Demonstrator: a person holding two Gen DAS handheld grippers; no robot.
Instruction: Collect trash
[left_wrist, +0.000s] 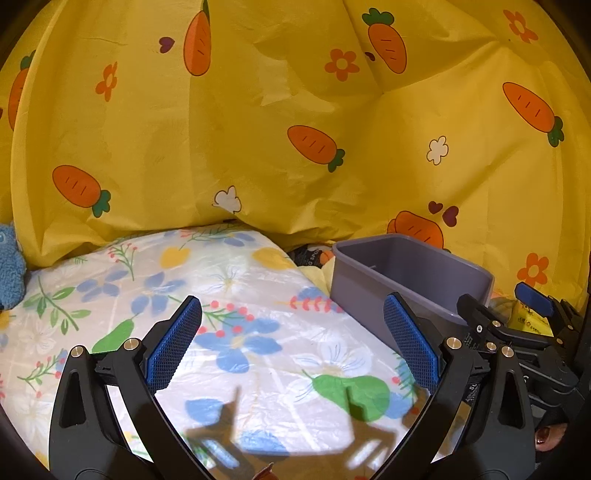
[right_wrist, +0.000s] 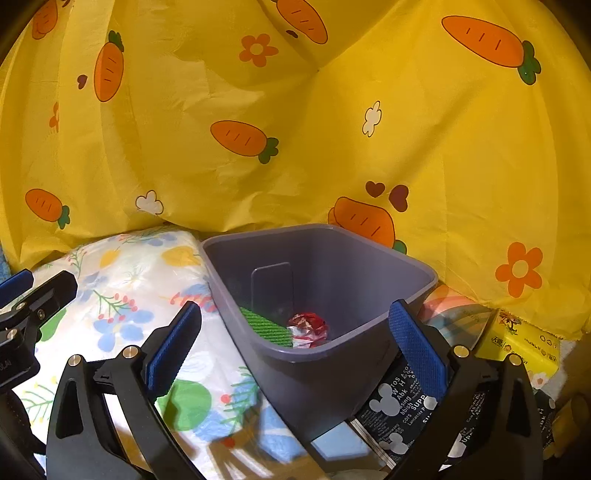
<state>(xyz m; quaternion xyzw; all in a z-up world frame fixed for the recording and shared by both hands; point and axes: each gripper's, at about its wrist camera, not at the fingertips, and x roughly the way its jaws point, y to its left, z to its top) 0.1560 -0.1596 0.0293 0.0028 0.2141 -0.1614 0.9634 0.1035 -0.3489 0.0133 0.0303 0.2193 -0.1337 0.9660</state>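
The grey bin (right_wrist: 317, 295) stands at the right edge of the floral-covered surface (left_wrist: 236, 295), against the yellow carrot-print cloth (right_wrist: 258, 166), and contains a crumpled red-and-white wrapper (right_wrist: 308, 329) touching a green ribbed piece (right_wrist: 264, 325). The right gripper (right_wrist: 295, 332) points into the bin with jaws wide apart and empty. The left gripper (left_wrist: 291, 328) hangs over the floral surface beside the bin, jaws likewise apart and empty.

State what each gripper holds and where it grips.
Nothing is held. The left gripper and right gripper both stand open and empty; the crumpled red-and-silver wrapper lies inside the grey plastic bin.
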